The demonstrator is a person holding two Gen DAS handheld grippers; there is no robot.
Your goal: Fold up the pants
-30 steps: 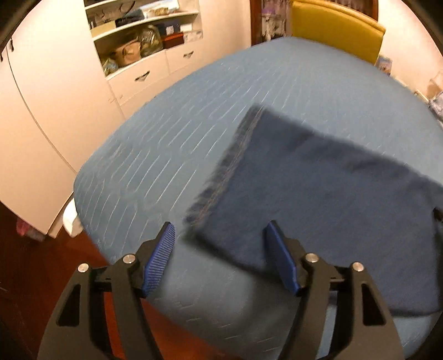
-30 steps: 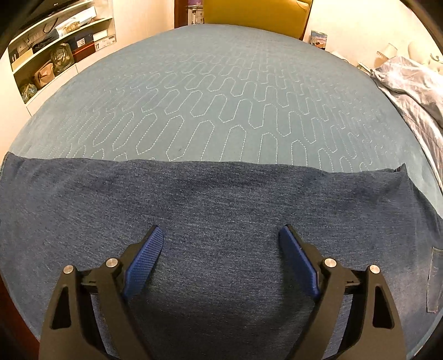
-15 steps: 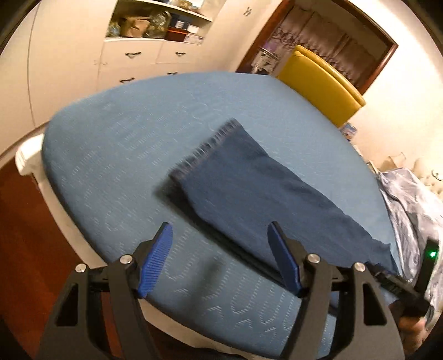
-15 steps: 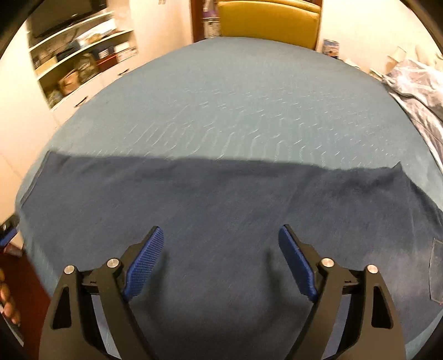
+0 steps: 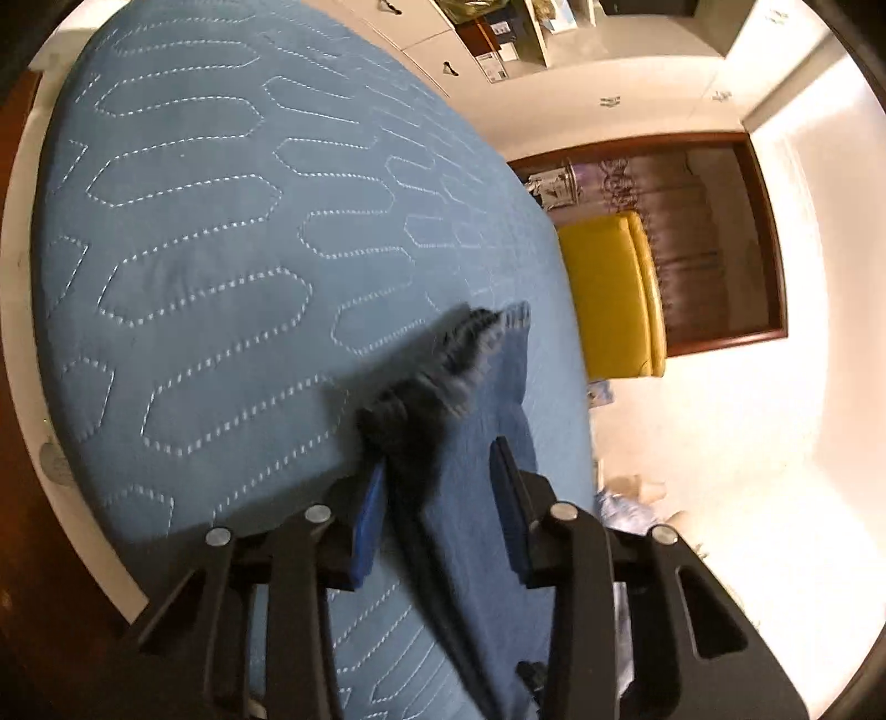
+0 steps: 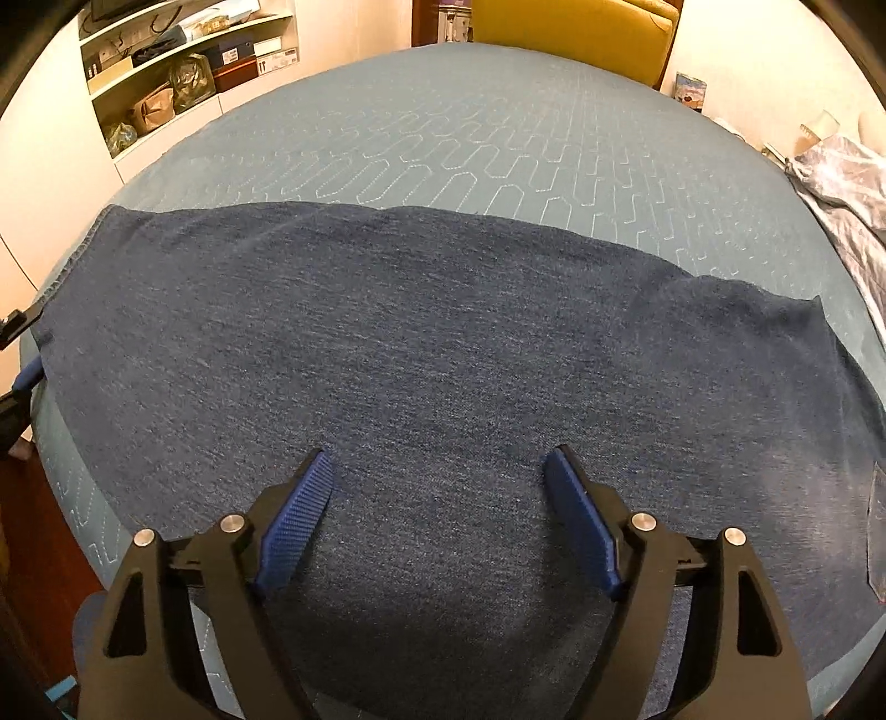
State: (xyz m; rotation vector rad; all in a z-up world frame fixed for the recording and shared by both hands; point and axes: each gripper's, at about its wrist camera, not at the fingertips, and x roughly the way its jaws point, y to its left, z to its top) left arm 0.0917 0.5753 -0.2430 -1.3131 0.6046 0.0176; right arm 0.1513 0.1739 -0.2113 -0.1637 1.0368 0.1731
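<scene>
jaws of the left gripper have just been closing and now stand partly open, with the hem end of the denim pants running up between the two ribbed blue pads; the cloth lies against the left-hand pad, while a gap shows beside the other pad, so a firm pinch cannot be told. the wrist view is rolled on its side, and the frayed hem looks blurred and bunched just past the tips. jaws of the right gripper have narrowed a little and stand wide apart, with nothing between them, hovering over the middle of the pants.

the pants lie flat as one long dark-blue band across the near part of the bed, whose teal quilted cover is stitched in rows of long rounded hexagons. a stitched hem marks the left end, where the left gripper shows at the edge; a back pocket sits at the far right. beyond the bed stand a yellow padded headboard and white shelves; crumpled pale bedding lies at the right.
</scene>
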